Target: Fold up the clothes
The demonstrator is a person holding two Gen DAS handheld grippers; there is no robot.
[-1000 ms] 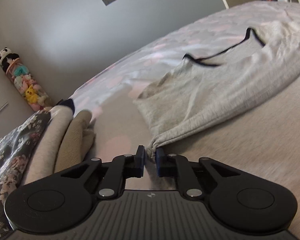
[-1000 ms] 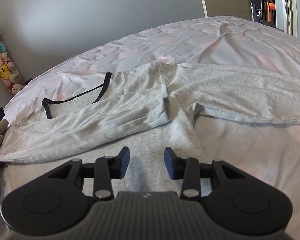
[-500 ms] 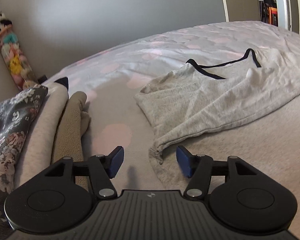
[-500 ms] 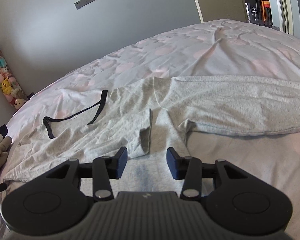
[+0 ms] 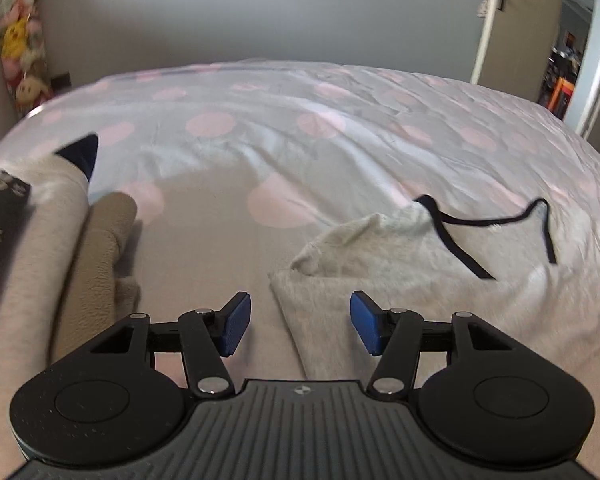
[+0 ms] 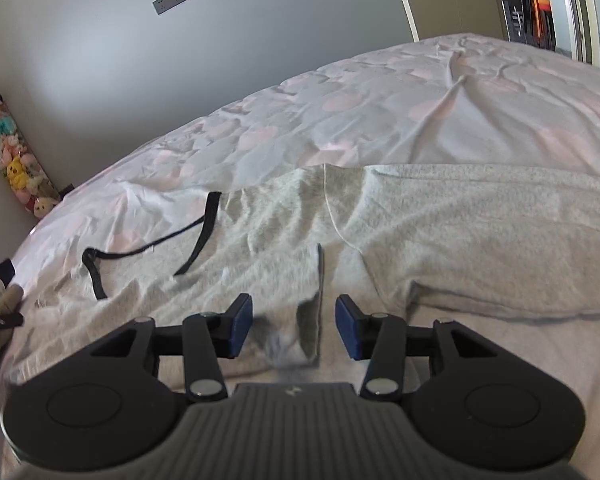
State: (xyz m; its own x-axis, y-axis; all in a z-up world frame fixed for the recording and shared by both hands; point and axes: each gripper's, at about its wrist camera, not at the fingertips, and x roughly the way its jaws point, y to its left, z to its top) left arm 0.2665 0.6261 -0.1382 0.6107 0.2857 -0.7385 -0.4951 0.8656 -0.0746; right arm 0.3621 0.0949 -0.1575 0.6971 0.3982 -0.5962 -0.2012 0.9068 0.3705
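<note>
Left wrist view, tongs: my left tongs (image 5: 300, 322) stand wide apart with the jaws easing inward; nothing is pinched, and the blue pads (image 5: 234, 330) press on no cloth.
Left wrist view, garment: the grey top (image 5: 400, 280) lies on the bed (image 5: 300, 128), its folded edge running down between my jaws; the black-trimmed neckline (image 5: 484, 224) sits further off to the right.
Left wrist view, surroundings: a pile of folded clothes (image 5: 72, 248) lies at the left, beside the grey top but apart from it. A tube of plush toys (image 5: 20, 40) stands against the wall.
Right wrist view, tongs: my right tongs (image 6: 294, 326) are partly apart and widening; a folded flap of the grey top (image 6: 308, 312) lies between the jaws, and neither pad squeezes it.
Right wrist view, garment: the top spreads across the pink-dotted bed (image 6: 420, 92), one long sleeve (image 6: 480, 232) stretching to the right and the neckline (image 6: 156, 248) to the left.
Right wrist view, surroundings: the plush tube (image 6: 16, 164) stands at the far left edge.
</note>
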